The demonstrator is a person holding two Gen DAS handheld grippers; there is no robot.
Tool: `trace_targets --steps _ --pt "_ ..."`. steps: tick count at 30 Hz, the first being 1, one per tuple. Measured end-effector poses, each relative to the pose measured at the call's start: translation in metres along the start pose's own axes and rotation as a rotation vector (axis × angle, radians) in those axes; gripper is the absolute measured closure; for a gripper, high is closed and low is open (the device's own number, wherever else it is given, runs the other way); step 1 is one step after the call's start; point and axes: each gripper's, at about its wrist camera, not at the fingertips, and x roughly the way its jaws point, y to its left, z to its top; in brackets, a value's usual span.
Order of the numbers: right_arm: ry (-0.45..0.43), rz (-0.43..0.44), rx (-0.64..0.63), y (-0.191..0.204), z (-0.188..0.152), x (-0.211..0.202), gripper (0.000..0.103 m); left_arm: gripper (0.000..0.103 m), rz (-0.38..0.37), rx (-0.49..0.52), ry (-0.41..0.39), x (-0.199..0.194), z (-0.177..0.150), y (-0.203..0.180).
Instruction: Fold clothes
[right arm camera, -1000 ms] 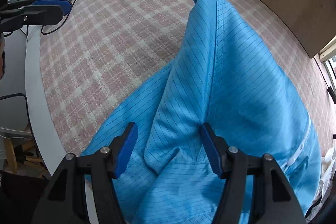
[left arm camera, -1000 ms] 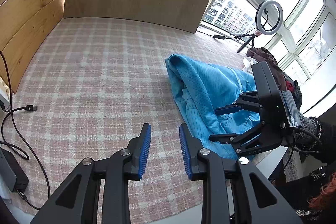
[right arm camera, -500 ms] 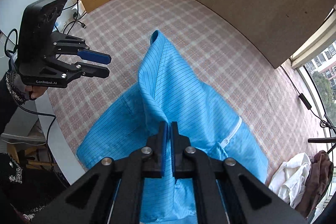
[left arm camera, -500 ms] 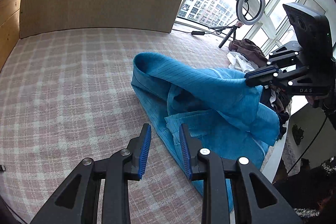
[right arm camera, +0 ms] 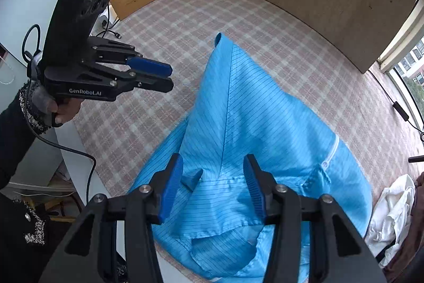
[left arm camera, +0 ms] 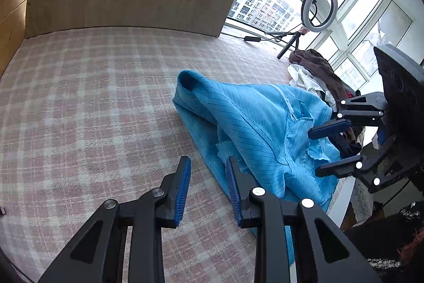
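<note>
My right gripper is opening its jaws above the blue garment, its pads pressing on no cloth. My left gripper is hovering with its jaws partly apart and nothing between them, over the checked cloth beside the garment's near edge. The garment is lying rumpled on that cloth near the table's front edge, one fold rising to a peak. A pile of other clothes is sitting beyond it, a ring light standing near the window
</note>
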Motion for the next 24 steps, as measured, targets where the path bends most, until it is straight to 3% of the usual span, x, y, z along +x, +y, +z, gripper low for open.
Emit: trace_targets --steps 3,6,10,13,15,18,20,24 --pt "0.109 0.003 -0.046 0.021 -0.02 0.037 0.056 0.078 0.015 -0.016 0.003 -0.016 -0.013 0.007" --pt "0.178 -0.084 -0.085 0.022 -0.031 0.055 0.056 0.078 0.017 -0.002 0.018 -0.021 -0.018 0.005" --pt "0.188 -0.134 -0.053 0.01 -0.037 0.033 0.056 0.078 -0.003 0.042 0.032 -0.022 -0.016 -0.009" --pt "0.159 -0.059 0.0 0.008 -0.058 0.009 0.053 0.078 -0.058 0.063 0.059 -0.019 -0.013 -0.022" --pt "0.125 -0.012 0.07 0.0 -0.073 -0.005 0.053 0.078 -0.119 0.072 0.106 -0.009 -0.013 -0.039" --pt "0.028 0.061 0.321 -0.043 -0.096 -0.032 0.053 0.076 -0.254 0.027 0.221 0.019 -0.012 -0.068" --pt "-0.027 0.051 0.482 -0.077 -0.113 -0.043 0.053 0.07 -0.316 -0.018 0.303 0.042 -0.014 -0.09" --pt "-0.079 0.03 0.675 -0.126 -0.141 -0.041 0.053 0.066 -0.331 -0.06 0.428 0.086 -0.014 -0.125"
